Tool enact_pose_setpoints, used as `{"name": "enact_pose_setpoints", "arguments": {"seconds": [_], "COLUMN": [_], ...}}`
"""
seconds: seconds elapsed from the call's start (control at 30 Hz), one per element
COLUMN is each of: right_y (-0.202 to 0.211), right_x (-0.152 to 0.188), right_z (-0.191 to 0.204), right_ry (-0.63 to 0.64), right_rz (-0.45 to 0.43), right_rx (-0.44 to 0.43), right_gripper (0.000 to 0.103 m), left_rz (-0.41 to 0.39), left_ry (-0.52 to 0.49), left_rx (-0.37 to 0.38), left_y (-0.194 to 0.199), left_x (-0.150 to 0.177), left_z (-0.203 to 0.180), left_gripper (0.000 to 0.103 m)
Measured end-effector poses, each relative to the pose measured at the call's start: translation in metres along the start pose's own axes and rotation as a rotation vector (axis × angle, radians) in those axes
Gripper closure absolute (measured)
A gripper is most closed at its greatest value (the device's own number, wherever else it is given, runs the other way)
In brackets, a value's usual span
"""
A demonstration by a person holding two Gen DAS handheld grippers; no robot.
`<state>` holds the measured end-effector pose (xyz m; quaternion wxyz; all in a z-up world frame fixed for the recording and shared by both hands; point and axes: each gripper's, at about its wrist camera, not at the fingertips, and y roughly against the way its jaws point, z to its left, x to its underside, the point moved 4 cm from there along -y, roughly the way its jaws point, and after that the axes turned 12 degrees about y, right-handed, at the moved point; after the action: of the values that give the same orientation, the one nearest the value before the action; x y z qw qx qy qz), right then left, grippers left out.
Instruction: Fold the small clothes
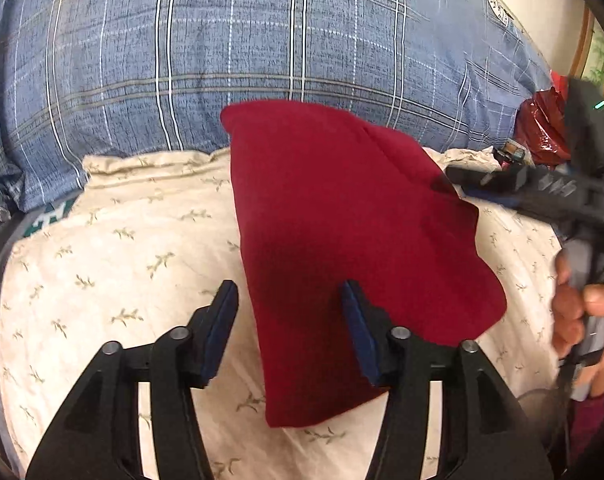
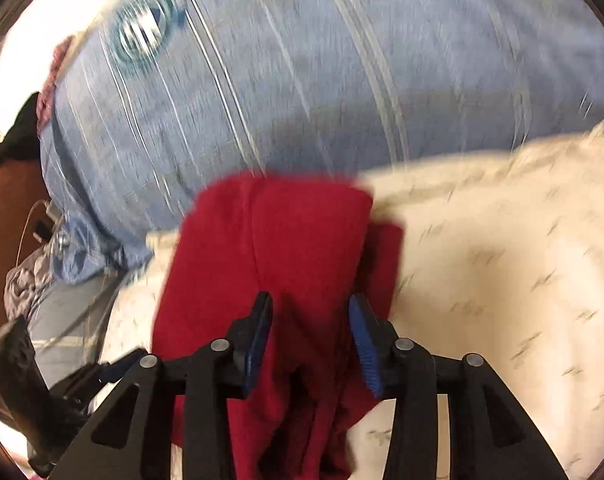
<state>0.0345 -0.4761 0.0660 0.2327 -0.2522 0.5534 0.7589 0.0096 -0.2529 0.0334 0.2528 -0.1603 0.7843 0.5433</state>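
A dark red garment (image 1: pixel 342 248) lies folded on a cream leaf-print cloth (image 1: pixel 122 264). My left gripper (image 1: pixel 290 296) is open just above its near left edge, holding nothing. The right gripper body (image 1: pixel 542 188) shows at the right of the left wrist view, blurred, beside the garment's right edge. In the right wrist view the same red garment (image 2: pixel 270 248) lies under my right gripper (image 2: pixel 310 312), which is open with the cloth showing between its fingers. That view is motion-blurred.
A blue plaid bedcover (image 1: pixel 222 40) lies behind the cream cloth and also fills the top of the right wrist view (image 2: pixel 342 60). A red plastic bag (image 1: pixel 542 128) sits at far right. The left gripper's body (image 2: pixel 42 392) shows at lower left.
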Motion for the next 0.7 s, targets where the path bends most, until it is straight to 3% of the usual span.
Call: {"name": "enact_pose_setpoints", "arguments": {"seconds": [0.07, 0.17, 0.27, 0.5, 0.7], "right_y": [0.008, -0.006, -0.035, -0.091, -0.087], "right_x": [-0.008, -0.015, -0.016, -0.019, -0.019], "right_z": [0.011, 0.036, 0.045, 0.020, 0.028], "right_ry": [0.036, 0.127, 0.190, 0.113, 0.164], "right_rz": [-0.041, -0.022, 0.012, 0.081, 0.090], "right_rx": [-0.014, -0.022, 0.030, 0.079, 0.111], "right_gripper": [0.060, 0.064, 0.065, 0.068, 0.068], "left_rz": [-0.008, 0.004, -0.001, 0.002, 0.009], "left_ry": [-0.004, 0.010, 0.000, -0.006, -0.008], "left_rx": [-0.014, -0.017, -0.023, -0.027, -0.032], "left_y": [-0.003, -0.009, -0.012, -0.019, -0.021], "left_x": [-0.003, -0.005, -0.005, -0.008, -0.010], "left_z": [0.000, 0.001, 0.001, 0.004, 0.002], "left_gripper": [0.047, 0.046, 0.042, 0.034, 0.034]}}
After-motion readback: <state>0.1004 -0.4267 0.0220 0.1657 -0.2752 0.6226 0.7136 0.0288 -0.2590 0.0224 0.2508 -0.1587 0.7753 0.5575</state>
